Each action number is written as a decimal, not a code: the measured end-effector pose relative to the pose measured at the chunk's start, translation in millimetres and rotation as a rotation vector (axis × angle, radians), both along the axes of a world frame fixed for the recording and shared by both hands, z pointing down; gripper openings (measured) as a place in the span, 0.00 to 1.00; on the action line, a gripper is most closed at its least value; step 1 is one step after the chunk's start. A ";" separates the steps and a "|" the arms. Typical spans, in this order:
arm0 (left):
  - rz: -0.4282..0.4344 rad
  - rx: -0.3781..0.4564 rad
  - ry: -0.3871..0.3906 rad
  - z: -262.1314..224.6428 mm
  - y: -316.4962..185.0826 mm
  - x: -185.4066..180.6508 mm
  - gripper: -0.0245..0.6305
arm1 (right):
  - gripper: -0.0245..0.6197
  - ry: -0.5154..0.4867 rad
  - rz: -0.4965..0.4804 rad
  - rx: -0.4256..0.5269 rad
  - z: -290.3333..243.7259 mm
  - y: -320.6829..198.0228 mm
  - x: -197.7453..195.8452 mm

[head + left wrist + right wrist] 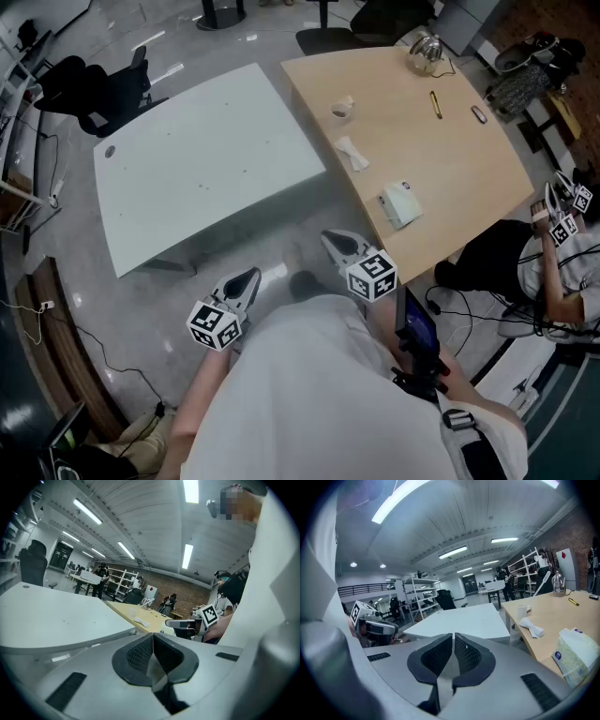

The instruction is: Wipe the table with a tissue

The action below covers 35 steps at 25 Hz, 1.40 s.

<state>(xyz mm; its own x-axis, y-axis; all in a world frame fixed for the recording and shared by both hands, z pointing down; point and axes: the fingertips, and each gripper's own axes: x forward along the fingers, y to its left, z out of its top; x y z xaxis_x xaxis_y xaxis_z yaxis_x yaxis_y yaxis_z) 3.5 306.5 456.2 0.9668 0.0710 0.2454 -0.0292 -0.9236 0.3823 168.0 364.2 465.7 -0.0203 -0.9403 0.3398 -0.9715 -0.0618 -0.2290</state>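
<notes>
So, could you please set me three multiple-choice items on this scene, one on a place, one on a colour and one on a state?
1. Where does the white soft pack of tissues lie?
A. on the pale grey-white table
B. on the light brown wooden table
C. on the floor

2. What colour is the slim pen on the wooden table?
A. red
B. yellow
C. blue

3. How do the left gripper and the right gripper stand?
A. both shut, with nothing between the jaws
B. left shut on the pen
C. both wide open

Answers: 1 B, the pack rests near that table's close edge. 2 B, the pen shows yellow in the head view. 3 A, each gripper view shows its jaws together and empty.
</notes>
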 end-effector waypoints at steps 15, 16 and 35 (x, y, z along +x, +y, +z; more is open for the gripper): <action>-0.018 0.020 -0.008 -9.8 -115.0 82.6 0.05 | 0.08 0.137 0.047 -0.165 39.5 -90.3 112.0; -0.022 0.018 -0.008 -10.2 -121.1 86.4 0.05 | 0.08 0.140 0.048 -0.171 38.7 -94.8 116.8; 0.061 -0.020 -0.036 -2.4 -158.0 174.4 0.05 | 0.08 0.300 0.188 -0.445 88.7 -87.5 225.4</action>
<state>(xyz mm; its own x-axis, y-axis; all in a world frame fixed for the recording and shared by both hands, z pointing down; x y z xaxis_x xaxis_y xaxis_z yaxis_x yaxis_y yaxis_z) 177.9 148.4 453.8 0.9510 0.1350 0.2782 0.0128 -0.9161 0.4007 393.4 276.7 554.4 0.2927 -0.6829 0.6693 -0.9527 -0.2678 0.1433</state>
